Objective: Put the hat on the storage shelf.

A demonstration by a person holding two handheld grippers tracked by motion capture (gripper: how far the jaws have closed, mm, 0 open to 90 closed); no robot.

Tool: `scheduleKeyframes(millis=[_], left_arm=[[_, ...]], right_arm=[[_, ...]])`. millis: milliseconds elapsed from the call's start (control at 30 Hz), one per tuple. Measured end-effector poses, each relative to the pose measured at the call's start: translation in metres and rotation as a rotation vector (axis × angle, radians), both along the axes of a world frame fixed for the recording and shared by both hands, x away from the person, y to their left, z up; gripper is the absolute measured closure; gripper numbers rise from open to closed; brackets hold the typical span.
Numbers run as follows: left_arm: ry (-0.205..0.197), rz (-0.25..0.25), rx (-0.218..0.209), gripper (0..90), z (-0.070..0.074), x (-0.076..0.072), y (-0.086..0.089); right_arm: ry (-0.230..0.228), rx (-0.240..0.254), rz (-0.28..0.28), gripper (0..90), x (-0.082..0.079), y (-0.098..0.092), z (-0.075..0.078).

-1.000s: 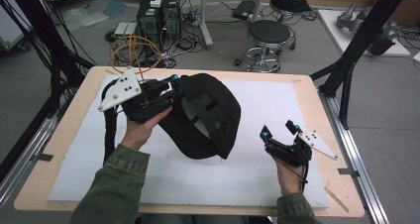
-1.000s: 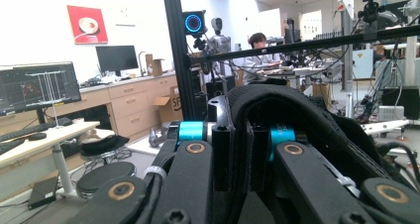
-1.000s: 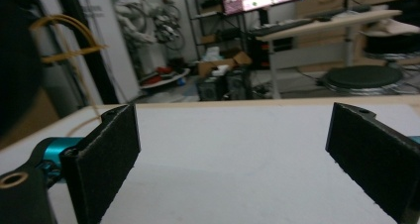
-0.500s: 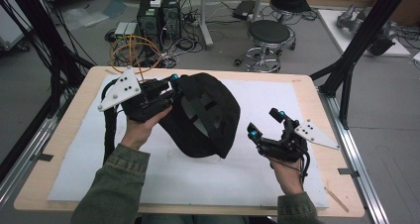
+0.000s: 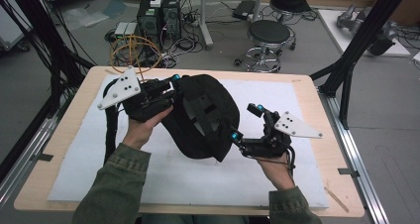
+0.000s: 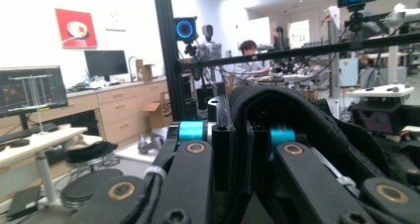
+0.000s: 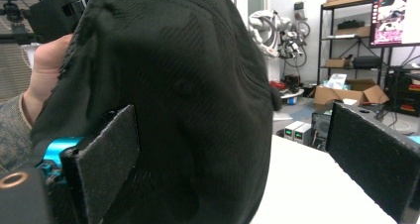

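Up above the white mat (image 5: 163,177), the left gripper (image 5: 171,87) is clenched on the edge of a black cap (image 5: 205,117). Alongside, the right gripper (image 5: 246,122) hangs with jaws spread, one pad against the cap.

1. There is one black fabric cap (image 5: 203,116), with a mesh weave.
2. There are two hand-held grippers with black jaws: the left gripper (image 5: 171,87) and the right gripper (image 5: 243,122).
3. There are two grey three-cornered plates, one on each gripper (image 5: 119,88) (image 5: 296,126).
4. There is one wooden table (image 5: 309,92), and one white mat (image 5: 163,177) lies on it.
5. There is one round black stool (image 5: 269,33) on the floor behind the table.
6. There are two forearms in green sleeves (image 5: 114,192) (image 5: 292,208).
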State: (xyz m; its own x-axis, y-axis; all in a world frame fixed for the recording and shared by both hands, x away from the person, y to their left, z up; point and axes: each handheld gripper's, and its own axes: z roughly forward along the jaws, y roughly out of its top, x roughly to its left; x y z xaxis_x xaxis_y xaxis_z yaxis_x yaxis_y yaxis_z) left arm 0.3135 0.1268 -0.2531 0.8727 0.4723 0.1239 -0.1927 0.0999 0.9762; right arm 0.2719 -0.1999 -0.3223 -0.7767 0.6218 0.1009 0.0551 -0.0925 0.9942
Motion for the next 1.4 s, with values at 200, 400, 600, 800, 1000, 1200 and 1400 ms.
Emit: scheduleKeyframes(millis=[200, 400, 600, 800, 1000, 1200, 1400], left_arm=[[0.016, -0.025, -0.019, 85.3, -0.003, 0.002, 0.0], [0.016, -0.05, -0.033, 85.3, -0.004, 0.002, -0.002], [0.029, -0.017, -0.017, 84.9, -0.006, 0.005, 0.002], [0.057, 0.018, -0.007, 81.6, -0.011, 0.007, 0.005], [0.092, 0.073, -0.001, 61.6, -0.012, 0.008, 0.008], [0.111, 0.137, 0.046, 49.6, -0.017, 0.009, 0.006], [0.083, 0.221, 0.08, 42.5, -0.022, 0.004, 0.006]], right_arm=[[-0.015, -0.025, 0.037, 24.5, 0.003, 0.007, 0.001], [-0.007, -0.01, 0.075, 58.6, 0.005, 0.009, 0.001], [-0.008, -0.005, 0.054, 87.3, 0.004, 0.009, 0.001], [-0.026, 0.007, 0.05, 88.8, 0.0, 0.007, 0.003], [-0.016, 0.048, 0.046, 88.8, -0.001, 0.007, 0.004], [-0.01, 0.077, 0.001, 88.8, 0.001, 0.005, 0.005], [-0.013, 0.092, -0.018, 88.8, -0.001, 0.004, 0.006]])
